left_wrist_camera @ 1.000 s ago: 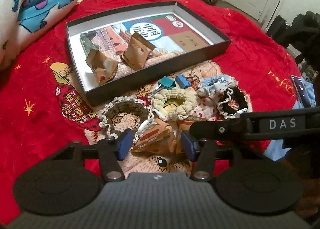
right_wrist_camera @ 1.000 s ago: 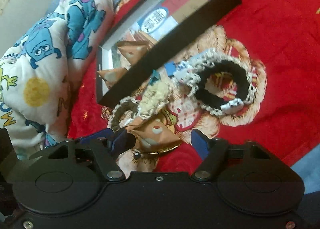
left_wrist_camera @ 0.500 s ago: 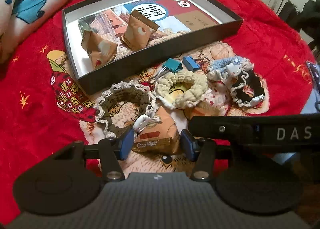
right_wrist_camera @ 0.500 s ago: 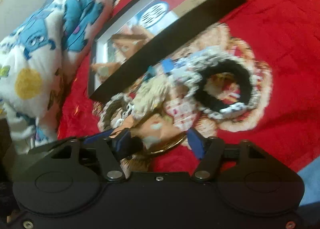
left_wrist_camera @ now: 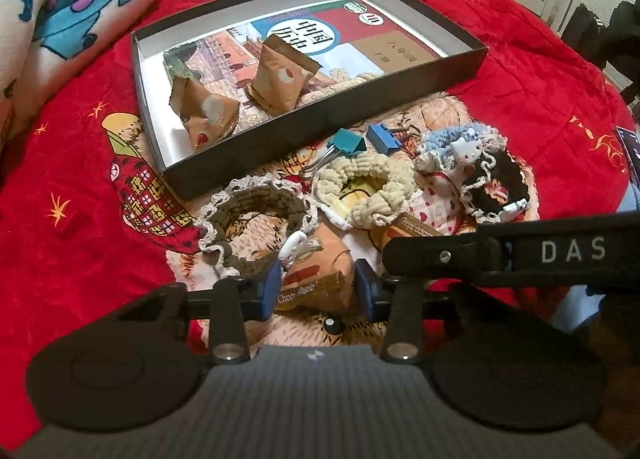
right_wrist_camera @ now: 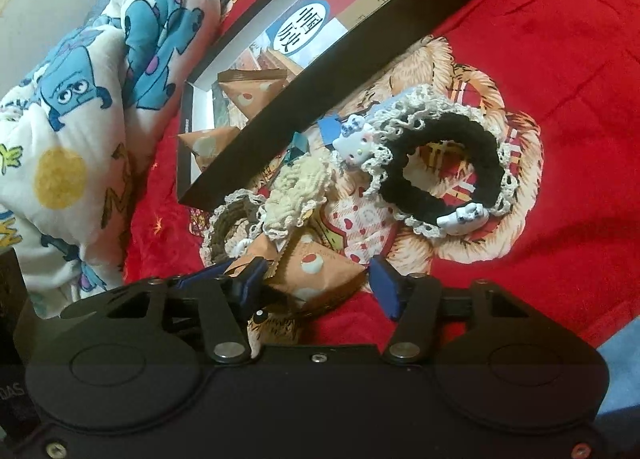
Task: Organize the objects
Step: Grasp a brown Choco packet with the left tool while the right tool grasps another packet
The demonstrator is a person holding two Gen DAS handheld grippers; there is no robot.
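Both grippers' jaws are narrowing since a second ago: left gripper (left_wrist_camera: 316, 287) closing around the near snack packet (left_wrist_camera: 310, 277), right gripper (right_wrist_camera: 316, 279) closing astride its neighbour packet (right_wrist_camera: 316, 271), pads not yet clamped; both packets lying on the red blanket (left_wrist_camera: 80, 163), bound for the box (left_wrist_camera: 320, 119).

Left gripper (left_wrist_camera: 318, 289) angled steeply down, jaws closing, right gripper (right_wrist_camera: 316, 283) beside it, tilted down, jaws closing

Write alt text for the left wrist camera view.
The left gripper is closing around a brown snack packet on a red blanket. Beyond lie crocheted scrunchies, two binder clips and a black tray holding two similar packets.
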